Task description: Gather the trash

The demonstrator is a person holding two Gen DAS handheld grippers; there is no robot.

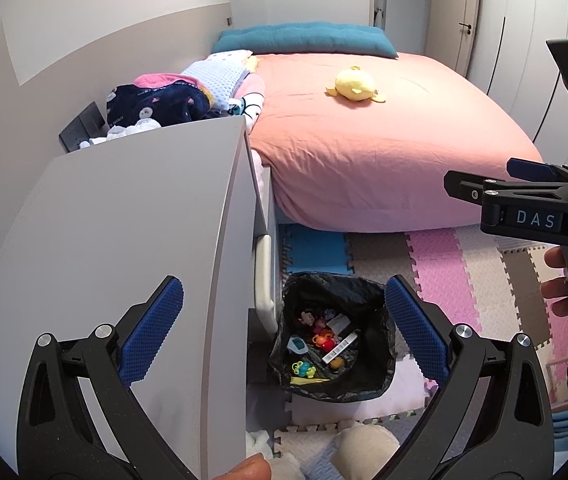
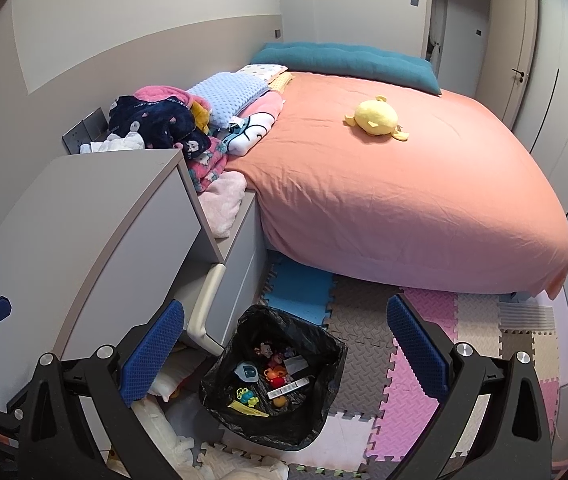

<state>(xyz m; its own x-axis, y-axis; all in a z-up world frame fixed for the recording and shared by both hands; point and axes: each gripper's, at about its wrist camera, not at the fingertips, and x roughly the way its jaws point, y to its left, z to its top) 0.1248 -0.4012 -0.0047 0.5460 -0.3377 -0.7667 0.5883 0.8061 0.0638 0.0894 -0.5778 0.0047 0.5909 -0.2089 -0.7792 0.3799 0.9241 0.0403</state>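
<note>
Both your tongs, left gripper [image 1: 284, 334] and right gripper [image 2: 286, 350], gaped empty above the black-lined trash bin [image 2: 326, 350] at six o'clock, equally near.

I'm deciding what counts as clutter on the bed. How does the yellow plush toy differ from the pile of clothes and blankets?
The round yellow plush toy is one single-coloured item; the pile of clothes and blankets is many pieces in navy, pink, light blue and white. The toy lies alone on the open middle of the pink bedsheet; the pile is heaped along the wall-side edge, spilling towards the grey cabinet. Both are soft fabric things and lie outside the black-lined bin.
</note>
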